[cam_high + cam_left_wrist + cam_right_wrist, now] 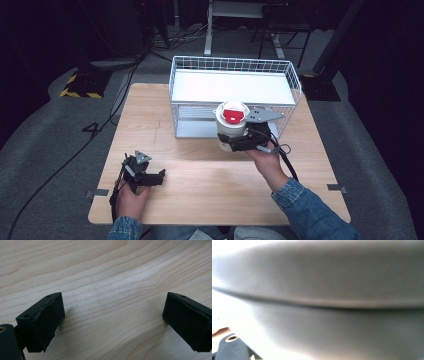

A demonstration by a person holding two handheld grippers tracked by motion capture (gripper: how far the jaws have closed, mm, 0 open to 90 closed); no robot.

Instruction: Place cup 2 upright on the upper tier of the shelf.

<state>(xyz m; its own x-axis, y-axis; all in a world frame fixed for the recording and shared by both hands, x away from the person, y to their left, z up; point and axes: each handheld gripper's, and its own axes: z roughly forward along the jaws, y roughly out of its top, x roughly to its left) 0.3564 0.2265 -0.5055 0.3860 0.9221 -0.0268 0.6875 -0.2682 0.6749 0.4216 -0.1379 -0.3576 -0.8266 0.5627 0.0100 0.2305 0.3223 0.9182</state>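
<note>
A white round container [230, 131] with a red lid [232, 115] hangs above the wooden table [200, 175], just in front of the wire basket [172, 85]. My right gripper [239, 143] is shut on its lower side, coming in from the right. In the right gripper view the container's pale wall [324, 302] looms very close and blurred. My left gripper [159, 177] rests on the table at the near left, pointing right. Its jaws stand wide open over bare wood [112, 320] with nothing between them.
The white wire basket stands at the table's far middle, with a white floor inside. Cables and stand legs [207, 35] lie on the grey floor beyond the table. A black and yellow striped base [80, 85] sits at far left.
</note>
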